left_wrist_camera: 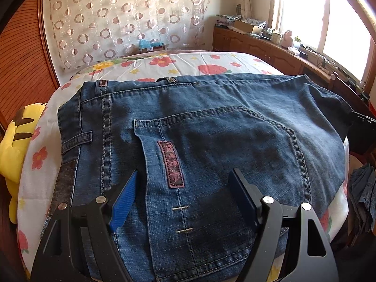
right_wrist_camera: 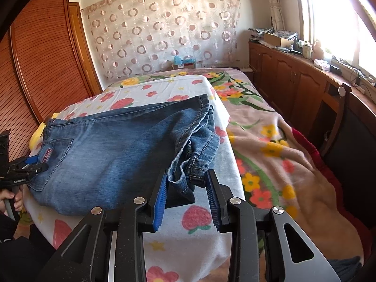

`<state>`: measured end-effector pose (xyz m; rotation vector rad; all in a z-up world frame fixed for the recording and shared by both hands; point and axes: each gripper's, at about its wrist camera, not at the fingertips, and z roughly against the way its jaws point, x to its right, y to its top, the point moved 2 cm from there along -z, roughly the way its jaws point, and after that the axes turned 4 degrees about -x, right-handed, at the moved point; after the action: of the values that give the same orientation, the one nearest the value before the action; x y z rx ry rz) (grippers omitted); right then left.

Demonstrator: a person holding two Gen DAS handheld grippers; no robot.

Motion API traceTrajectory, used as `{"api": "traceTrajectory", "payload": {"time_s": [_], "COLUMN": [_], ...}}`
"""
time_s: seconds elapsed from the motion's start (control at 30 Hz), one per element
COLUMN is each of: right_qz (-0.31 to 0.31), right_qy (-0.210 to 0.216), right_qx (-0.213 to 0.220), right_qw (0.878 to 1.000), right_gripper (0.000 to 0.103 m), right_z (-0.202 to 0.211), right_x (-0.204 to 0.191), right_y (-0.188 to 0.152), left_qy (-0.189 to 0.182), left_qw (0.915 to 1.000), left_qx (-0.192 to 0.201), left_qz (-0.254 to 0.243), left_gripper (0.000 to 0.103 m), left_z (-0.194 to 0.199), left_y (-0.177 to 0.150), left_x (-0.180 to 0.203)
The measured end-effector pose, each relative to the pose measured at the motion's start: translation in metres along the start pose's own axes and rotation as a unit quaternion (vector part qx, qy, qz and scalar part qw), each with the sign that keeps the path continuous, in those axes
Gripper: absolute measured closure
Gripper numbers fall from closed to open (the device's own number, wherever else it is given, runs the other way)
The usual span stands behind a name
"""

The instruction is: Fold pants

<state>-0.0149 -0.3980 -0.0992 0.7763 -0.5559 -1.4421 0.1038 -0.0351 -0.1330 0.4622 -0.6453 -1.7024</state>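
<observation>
Jeans (left_wrist_camera: pixel 199 145) lie folded on the flowered sheet (left_wrist_camera: pixel 33 178) (back pocket up), left gripper (left_wrist_camera: pixel 185 197) spread wide above the pocket, right gripper (right_wrist_camera: pixel 185 199) partly parted around the bunched hems, not pinching.

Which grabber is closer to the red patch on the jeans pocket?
Left. The left gripper hovers right at the red patch; the right gripper is at the bunched hems, far across.

Left wrist view hangs close above the jeans (left_wrist_camera: pixel 199 141), facing the curtain (left_wrist_camera: pixel 127 16); right wrist view looks down the same bed (right_wrist_camera: pixel 150 242) from the hems.
</observation>
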Motion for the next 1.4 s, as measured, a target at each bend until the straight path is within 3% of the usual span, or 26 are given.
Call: {"api": "traceTrajectory", "payload": {"time_s": [0.1, 0.73, 0.87, 0.97, 1.0, 1.17, 1.4], "right_qz": [0.004, 0.024, 0.033, 0.034, 0.032, 0.038, 0.092], "right_qy": [0.001, -0.012, -0.019, -0.028, -0.025, 0.017, 0.084], "right_qx": [-0.001, -0.019, -0.029, -0.045, -0.049, -0.037, 0.022], "right_qw": [1.0, 0.999, 0.999, 0.998, 0.998, 0.998, 0.992], "right_gripper": [0.056, 0.056, 0.064, 0.079, 0.093, 0.097, 0.099], "right_z": [0.0, -0.005, -0.013, -0.024, -0.027, -0.019, 0.014], "right_x": [0.0, 0.006, 0.009, 0.015, 0.016, 0.007, -0.049], "right_y": [0.0, -0.003, 0.0, 0.001, 0.001, 0.011, 0.052], "left_qy": [0.001, 0.003, 0.0, -0.001, -0.001, -0.008, -0.004], "left_qw": [1.0, 0.9998, 0.9998, 0.9999, 0.9999, 0.9997, 0.9986], "left_qx": [0.003, 0.017, 0.014, 0.01, 0.01, 0.019, 0.048], "left_qz": [0.0, 0.006, 0.011, 0.008, 0.007, 0.012, 0.023], "left_gripper": [0.025, 0.023, 0.023, 0.023, 0.023, 0.023, 0.023], "left_z": [0.0, -0.005, -0.003, -0.001, 0.0, 0.013, 0.04], "left_y": [-0.001, -0.006, -0.005, -0.006, -0.006, -0.004, 0.003], "left_x": [0.0, -0.002, -0.003, -0.001, 0.0, -0.001, -0.009]}}
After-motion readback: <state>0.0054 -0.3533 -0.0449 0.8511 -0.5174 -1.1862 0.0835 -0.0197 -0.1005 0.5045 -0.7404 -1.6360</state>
